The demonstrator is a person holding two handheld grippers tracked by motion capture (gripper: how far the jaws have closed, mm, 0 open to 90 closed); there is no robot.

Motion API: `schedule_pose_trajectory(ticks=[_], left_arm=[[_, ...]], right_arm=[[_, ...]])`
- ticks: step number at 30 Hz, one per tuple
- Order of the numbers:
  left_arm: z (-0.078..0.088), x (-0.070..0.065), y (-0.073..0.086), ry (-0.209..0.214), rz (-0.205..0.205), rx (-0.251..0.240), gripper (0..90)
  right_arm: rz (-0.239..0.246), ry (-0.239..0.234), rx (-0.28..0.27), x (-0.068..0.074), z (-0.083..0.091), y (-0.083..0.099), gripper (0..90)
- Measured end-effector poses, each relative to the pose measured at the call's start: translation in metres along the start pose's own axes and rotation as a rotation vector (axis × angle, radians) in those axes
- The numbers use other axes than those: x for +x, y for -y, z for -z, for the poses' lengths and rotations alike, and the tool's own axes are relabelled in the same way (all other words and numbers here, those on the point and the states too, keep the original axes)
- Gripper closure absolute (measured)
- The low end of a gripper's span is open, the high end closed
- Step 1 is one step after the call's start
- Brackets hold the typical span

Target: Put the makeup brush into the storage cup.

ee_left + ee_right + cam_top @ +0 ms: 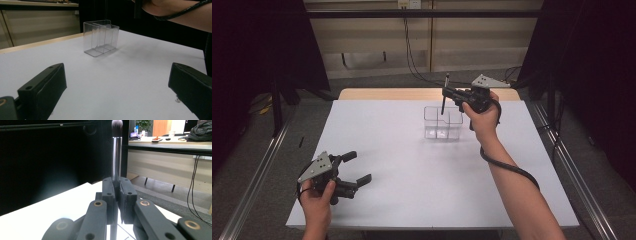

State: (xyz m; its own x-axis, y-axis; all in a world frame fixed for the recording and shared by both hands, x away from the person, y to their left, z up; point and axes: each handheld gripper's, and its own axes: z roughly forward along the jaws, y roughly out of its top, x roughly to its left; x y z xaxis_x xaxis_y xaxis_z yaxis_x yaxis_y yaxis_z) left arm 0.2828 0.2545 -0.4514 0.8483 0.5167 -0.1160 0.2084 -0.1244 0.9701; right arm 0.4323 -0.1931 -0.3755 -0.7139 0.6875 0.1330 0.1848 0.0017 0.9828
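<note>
Right gripper [451,95] jaws clamp the makeup brush [116,152] upright, bristles above them, handle below aimed into the clear organizer [442,122]; left gripper [357,167] idles, jaws apart.

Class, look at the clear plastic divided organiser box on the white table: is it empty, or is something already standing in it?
Empty: through the clear plastic divided organiser box bare compartments show, with nothing standing in them.
</note>
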Motion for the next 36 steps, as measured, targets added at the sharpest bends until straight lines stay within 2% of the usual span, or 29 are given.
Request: schedule_pose_trajectory(ticks=[12, 36], left_arm=[[0.001, 0.0, -0.001, -0.001, -0.002, -0.002, 1.5], [0.001, 0.0, -0.001, -0.002, -0.005, -0.002, 1.5]], right_arm=[[-0.002, 0.018, 0.008, -0.002, 0.0, 0.004, 84.4], [-0.005, 0.017, 0.02, -0.002, -0.005, 0.012, 84.4]])
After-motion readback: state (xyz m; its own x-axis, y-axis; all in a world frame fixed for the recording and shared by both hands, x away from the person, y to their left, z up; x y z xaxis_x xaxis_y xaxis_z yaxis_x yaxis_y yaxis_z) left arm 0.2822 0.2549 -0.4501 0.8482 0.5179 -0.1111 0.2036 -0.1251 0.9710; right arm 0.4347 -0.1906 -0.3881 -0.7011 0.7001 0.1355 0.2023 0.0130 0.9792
